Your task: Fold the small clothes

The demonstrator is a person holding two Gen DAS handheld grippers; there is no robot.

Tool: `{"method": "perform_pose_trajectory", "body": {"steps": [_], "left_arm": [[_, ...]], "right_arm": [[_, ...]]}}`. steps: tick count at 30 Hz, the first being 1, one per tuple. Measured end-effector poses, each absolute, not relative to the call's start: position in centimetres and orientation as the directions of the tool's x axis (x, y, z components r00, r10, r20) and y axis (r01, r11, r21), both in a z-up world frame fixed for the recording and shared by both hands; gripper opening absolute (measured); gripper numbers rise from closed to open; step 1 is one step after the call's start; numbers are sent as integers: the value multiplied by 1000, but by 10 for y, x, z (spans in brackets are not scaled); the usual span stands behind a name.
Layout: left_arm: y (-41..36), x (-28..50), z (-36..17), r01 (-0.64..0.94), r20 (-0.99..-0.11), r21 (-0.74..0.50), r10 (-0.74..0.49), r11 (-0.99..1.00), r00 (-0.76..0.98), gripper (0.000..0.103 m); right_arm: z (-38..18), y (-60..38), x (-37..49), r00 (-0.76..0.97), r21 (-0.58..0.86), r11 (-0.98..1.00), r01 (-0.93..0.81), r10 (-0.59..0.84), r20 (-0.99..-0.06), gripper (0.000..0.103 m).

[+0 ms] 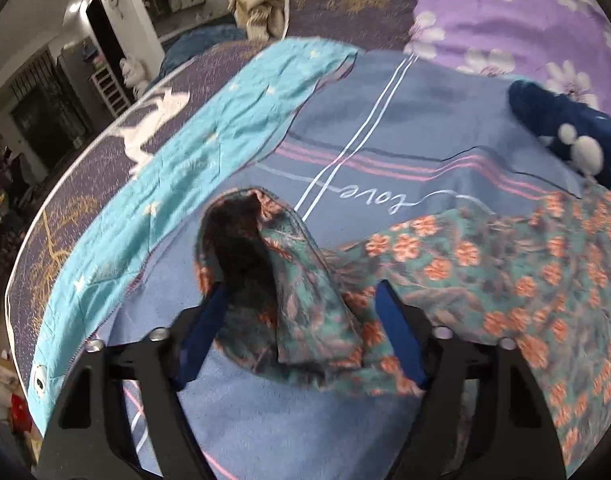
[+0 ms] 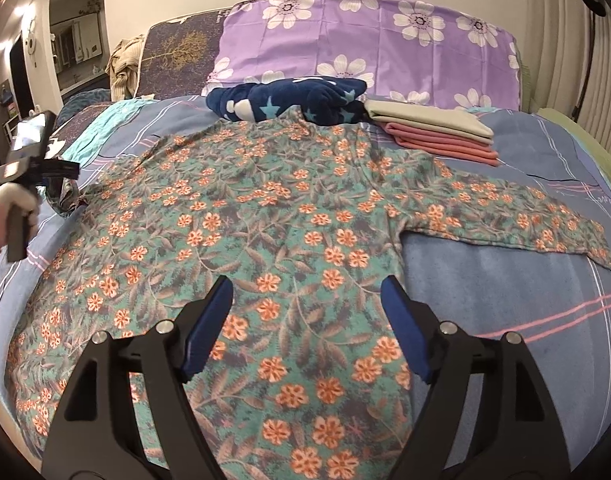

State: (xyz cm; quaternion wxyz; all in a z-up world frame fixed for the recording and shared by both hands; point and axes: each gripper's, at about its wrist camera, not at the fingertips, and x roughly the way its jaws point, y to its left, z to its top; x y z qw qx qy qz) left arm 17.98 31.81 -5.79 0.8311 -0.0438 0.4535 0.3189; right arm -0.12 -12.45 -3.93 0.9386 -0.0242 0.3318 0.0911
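Between left hand-held gripper [image 1: 301,312] fingers, w/ jaws spread, floral shirt [image 2: 241,216] sleeve cuff [image 1: 261,264] sits bunched, not pinched. Right hand-held gripper [image 2: 305,320] hangs released over shirt body, spread flat on bed [image 2: 485,280]. Clamp cuff fully, then fold sleeve inward w/o dragging.

home bedroom | bed [image 2: 505,280] with striped sheet | purple flowery pillow [image 2: 369,40] | folded laundry stack [image 2: 437,132]

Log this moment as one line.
floral shirt flat on bed | left gripper open around sleeve | right gripper open above shirt body
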Motion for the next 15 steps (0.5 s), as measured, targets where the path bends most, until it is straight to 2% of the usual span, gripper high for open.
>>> {"method": "perform_pose_trajectory", "body": {"steps": [2, 3, 8, 12, 15], "left_arm": [[329, 185, -65, -581, -826, 157, 428, 798, 366, 12], [338, 185, -66, -590, -857, 63, 347, 805, 382, 3], [319, 176, -29, -528, -823, -89, 236, 844, 517, 3], [274, 168, 24, -361, -738, -316, 12, 877, 675, 3], [221, 168, 59, -205, -648, -408, -124, 890, 752, 3]], "right_arm": [[-40, -123, 0, 763, 16, 981, -194, 161, -626, 79], [-40, -123, 1, 762, 17, 980, -197, 164, -626, 79], [-44, -125, 10, 755, 19, 980, -199, 166, -635, 79], [-47, -124, 21, 745, 30, 978, -205, 176, -643, 79], [-42, -124, 25, 756, 36, 977, -210, 186, -627, 79]]}}
